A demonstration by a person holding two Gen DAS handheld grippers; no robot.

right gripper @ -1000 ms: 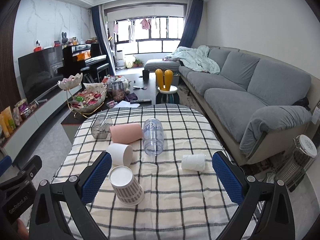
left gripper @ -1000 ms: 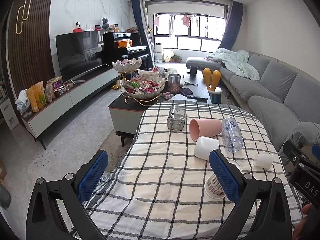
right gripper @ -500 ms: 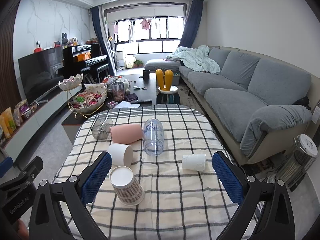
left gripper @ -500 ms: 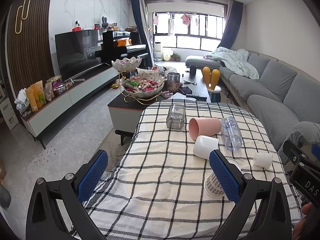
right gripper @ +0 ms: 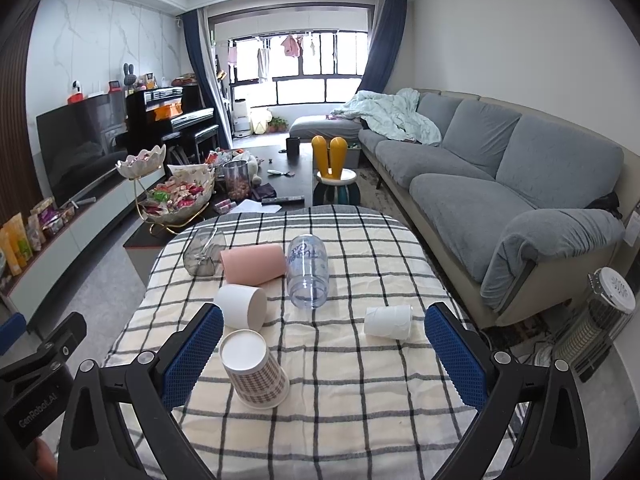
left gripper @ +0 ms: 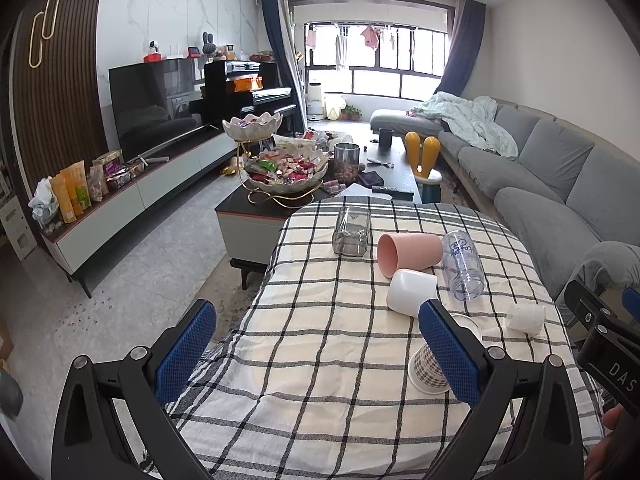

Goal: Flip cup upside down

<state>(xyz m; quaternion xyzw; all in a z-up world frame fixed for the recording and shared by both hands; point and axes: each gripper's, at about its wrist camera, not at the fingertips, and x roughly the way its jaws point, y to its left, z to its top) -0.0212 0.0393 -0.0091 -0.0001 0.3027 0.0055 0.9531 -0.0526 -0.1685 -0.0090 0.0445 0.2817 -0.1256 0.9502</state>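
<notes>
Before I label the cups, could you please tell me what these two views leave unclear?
- Checked cup, left view: mostly hidden behind the left gripper's right finger.
- Clear bottle's printed lettering: too small to read in either view.
- Glass jar, right view: contents unclear through the glass.
- Right gripper: open, with nothing between its fingers.

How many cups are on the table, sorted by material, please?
Paper cups: 2, checked and white.
Plastic cups: 2, pink and white.
Clear cups: 2, tumbler and grey glass.
Total: 6.
</notes>
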